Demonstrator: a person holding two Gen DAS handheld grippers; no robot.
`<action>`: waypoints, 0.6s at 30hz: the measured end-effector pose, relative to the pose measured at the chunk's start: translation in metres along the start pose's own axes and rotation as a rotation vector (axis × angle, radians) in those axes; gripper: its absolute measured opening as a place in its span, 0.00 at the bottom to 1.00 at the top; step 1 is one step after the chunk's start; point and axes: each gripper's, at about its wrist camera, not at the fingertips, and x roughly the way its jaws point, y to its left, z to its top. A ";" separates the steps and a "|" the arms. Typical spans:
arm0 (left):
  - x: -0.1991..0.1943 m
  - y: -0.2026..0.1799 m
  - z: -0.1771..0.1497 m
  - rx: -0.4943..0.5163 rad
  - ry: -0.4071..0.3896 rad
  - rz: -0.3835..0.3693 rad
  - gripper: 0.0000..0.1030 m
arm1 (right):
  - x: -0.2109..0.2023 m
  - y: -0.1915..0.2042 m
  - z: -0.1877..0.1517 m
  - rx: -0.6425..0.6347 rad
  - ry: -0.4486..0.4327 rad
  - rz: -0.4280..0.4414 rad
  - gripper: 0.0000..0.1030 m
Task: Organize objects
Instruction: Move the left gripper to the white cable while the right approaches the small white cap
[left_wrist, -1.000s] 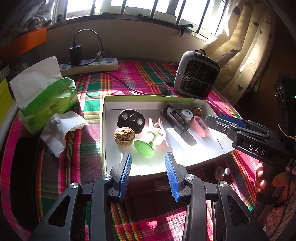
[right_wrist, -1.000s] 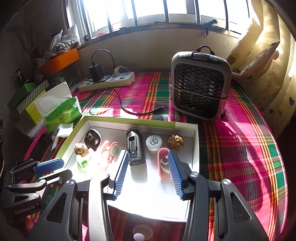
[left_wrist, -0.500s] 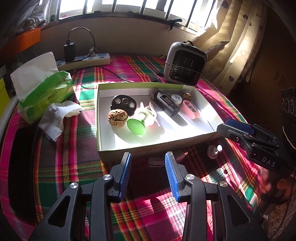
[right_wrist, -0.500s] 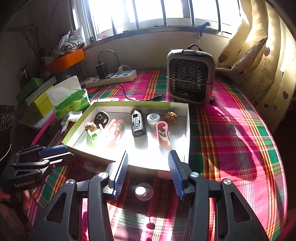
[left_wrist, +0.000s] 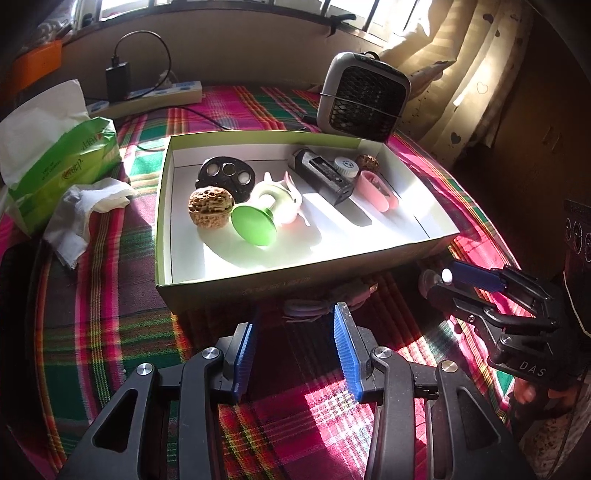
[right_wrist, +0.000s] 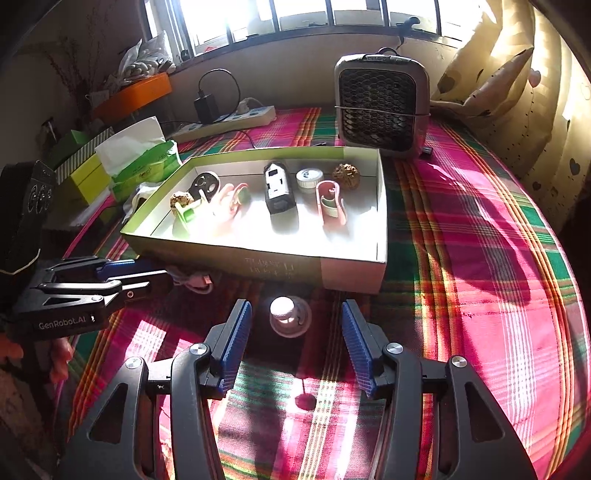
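1. The left gripper (left_wrist: 293, 345) hangs over the checked cloth (left_wrist: 110, 332), just in front of the box (left_wrist: 295, 284). Its jaws have just been opening, about half wide, and hold nothing. A pale cord (left_wrist: 321, 304) lies past its tips, against the box wall.
2. The cord is floppy. It could slip out or snag on the box.
3. The right gripper (right_wrist: 295, 345) is also half open and empty, jaws just widening. A small round cap (right_wrist: 290, 316) sits on the cloth past its tips, near the box; in shadow, maybe a suction cup.
4. The cap could roll or skid away if bumped.
5. Writing: "DAS" and "GenRobot.AI" on the grippers. The box print is too dim to read.
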 end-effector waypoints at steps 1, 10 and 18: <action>0.001 0.000 0.000 0.003 0.000 -0.008 0.38 | 0.002 0.001 0.000 -0.004 0.004 0.002 0.50; 0.003 -0.013 -0.002 0.058 0.008 -0.053 0.38 | 0.014 0.004 0.003 -0.033 0.039 -0.046 0.50; 0.002 -0.031 -0.009 0.123 0.033 -0.114 0.38 | 0.012 -0.004 0.002 -0.027 0.034 -0.062 0.50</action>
